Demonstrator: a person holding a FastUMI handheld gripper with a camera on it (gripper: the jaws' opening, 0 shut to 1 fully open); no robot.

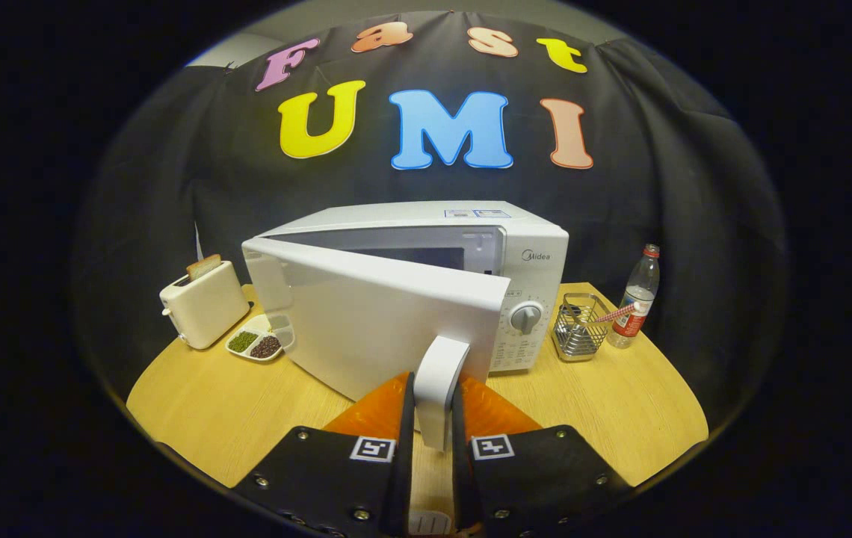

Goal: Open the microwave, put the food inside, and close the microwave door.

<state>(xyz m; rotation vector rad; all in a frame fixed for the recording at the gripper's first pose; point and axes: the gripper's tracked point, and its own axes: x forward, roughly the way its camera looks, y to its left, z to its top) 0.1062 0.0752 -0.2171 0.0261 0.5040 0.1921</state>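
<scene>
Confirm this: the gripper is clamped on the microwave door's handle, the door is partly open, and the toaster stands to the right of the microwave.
One error: in the gripper view the toaster stands to the left of the microwave, beside the divided dish. The gripper does clamp the handle of the partly open door.

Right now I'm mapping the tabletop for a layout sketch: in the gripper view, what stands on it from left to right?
Toaster → divided dish → microwave, its door handle clamped between the gripper fingers → wire basket → bottle.
</scene>
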